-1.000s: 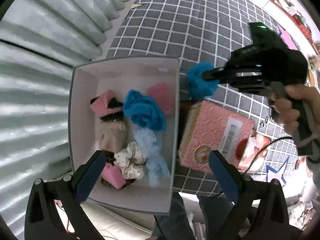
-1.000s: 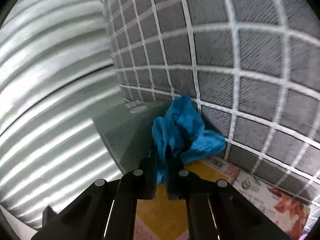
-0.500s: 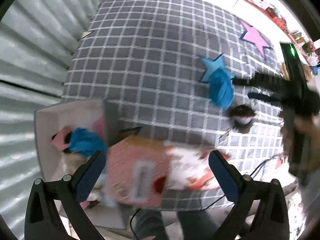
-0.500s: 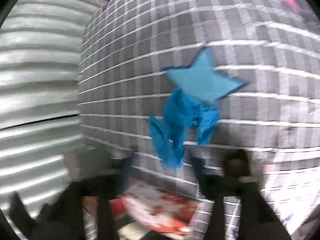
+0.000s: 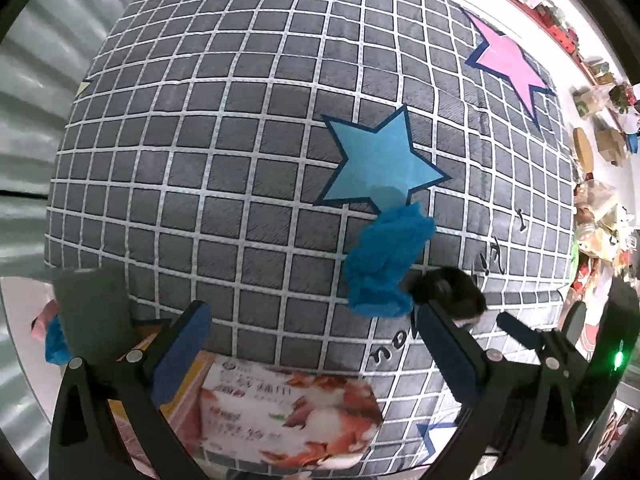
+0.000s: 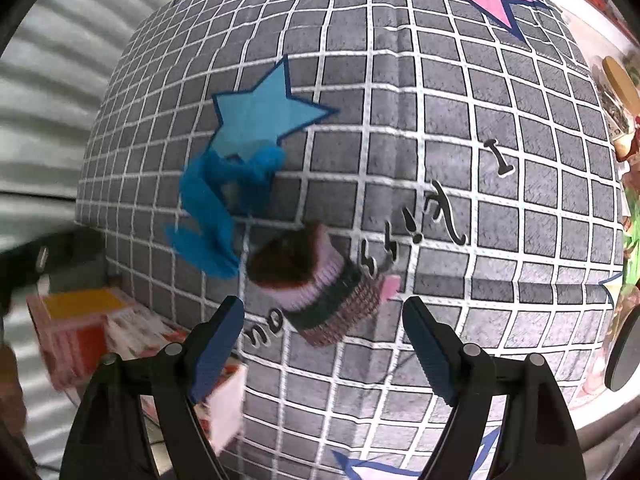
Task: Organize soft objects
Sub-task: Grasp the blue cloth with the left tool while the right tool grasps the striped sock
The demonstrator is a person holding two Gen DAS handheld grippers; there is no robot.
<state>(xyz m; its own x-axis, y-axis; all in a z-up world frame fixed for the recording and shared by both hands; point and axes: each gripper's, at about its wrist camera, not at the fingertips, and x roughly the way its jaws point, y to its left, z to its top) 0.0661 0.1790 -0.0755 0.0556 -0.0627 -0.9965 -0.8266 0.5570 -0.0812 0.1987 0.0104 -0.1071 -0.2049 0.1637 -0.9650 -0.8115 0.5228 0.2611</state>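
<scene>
Right gripper [image 6: 322, 344] hovers with jaws wide, empty; the rolled sock [image 6: 316, 284] lies just ahead between them, long axis slanting. Blue cloth [image 6: 216, 208] rests beside it, probably loose. Left gripper [image 5: 310, 354], also spread and empty, is farther

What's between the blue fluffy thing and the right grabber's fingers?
In the right wrist view, a rolled brown-and-pink sock lies between the blue fluffy cloth and the open right gripper.

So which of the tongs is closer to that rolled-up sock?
Right. The right tongs hang open directly over the rolled sock; the left tongs are off beside it, nearer the blue cloth.
</scene>
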